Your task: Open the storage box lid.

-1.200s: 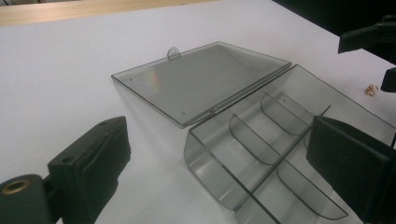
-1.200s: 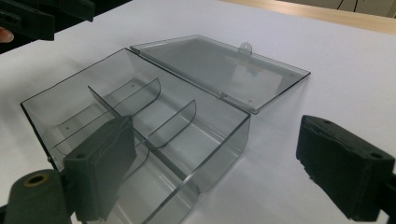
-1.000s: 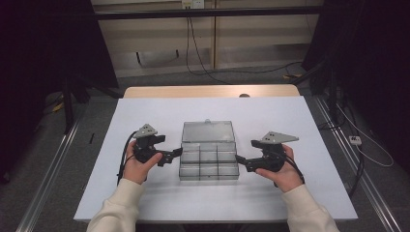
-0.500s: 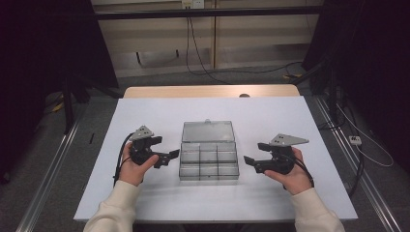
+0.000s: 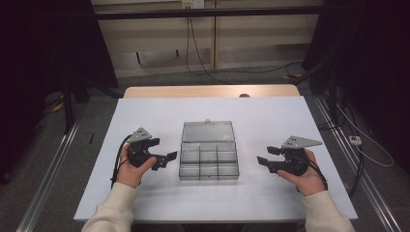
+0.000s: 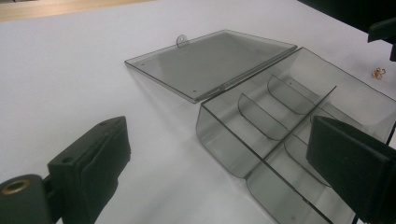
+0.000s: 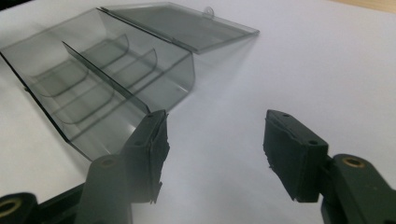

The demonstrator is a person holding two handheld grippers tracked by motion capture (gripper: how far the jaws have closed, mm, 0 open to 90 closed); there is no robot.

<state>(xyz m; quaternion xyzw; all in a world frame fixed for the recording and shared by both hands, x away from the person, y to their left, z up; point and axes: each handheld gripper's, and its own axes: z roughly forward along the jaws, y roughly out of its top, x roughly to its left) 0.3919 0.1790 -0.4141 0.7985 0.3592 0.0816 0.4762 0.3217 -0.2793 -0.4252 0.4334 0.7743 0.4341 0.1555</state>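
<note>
Box [image 5: 209, 162]: middle of the table [image 5: 145, 208], toward the person's side.
Lid [image 5: 208, 131]: open, flat on the table behind the box, joined to its far edge.
Compartments: two rows of three inside the box.
Left gripper [image 5: 167, 158]: just left of the box, near its left wall, jaws toward it.
Right gripper [image 5: 265, 157]: right of the box, apart from it, jaws toward it.
Small metal piece [image 6: 378, 73]: on the table beyond the box's right side.
Wooden strip [image 5: 208, 91]: along the table's far edge.
</note>
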